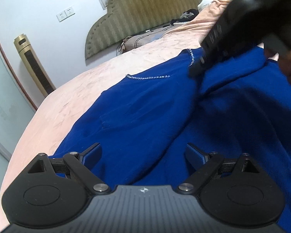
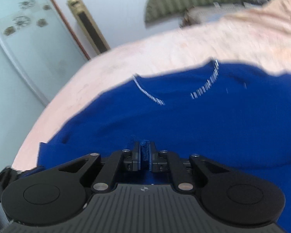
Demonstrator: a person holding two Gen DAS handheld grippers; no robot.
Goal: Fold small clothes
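Observation:
A royal-blue top (image 1: pixel 141 104) with a sparkly trimmed neckline lies spread on a pink bed (image 1: pixel 71 101). My left gripper (image 1: pixel 144 153) is open, its fingers low over the near part of the garment, holding nothing. My right gripper (image 2: pixel 144 151) is shut on a pinch of the blue top (image 2: pixel 184 120), which hangs and stretches ahead of it. In the left wrist view the right gripper (image 1: pixel 196 69) shows as a blurred black shape at the upper right, above a raised fold near the neckline.
A padded olive headboard (image 1: pixel 145 13) and pillows stand at the far end of the bed. A gold tower fan (image 1: pixel 35 66) stands by the wall at left. Dark clothes (image 1: pixel 184 16) lie near the pillows.

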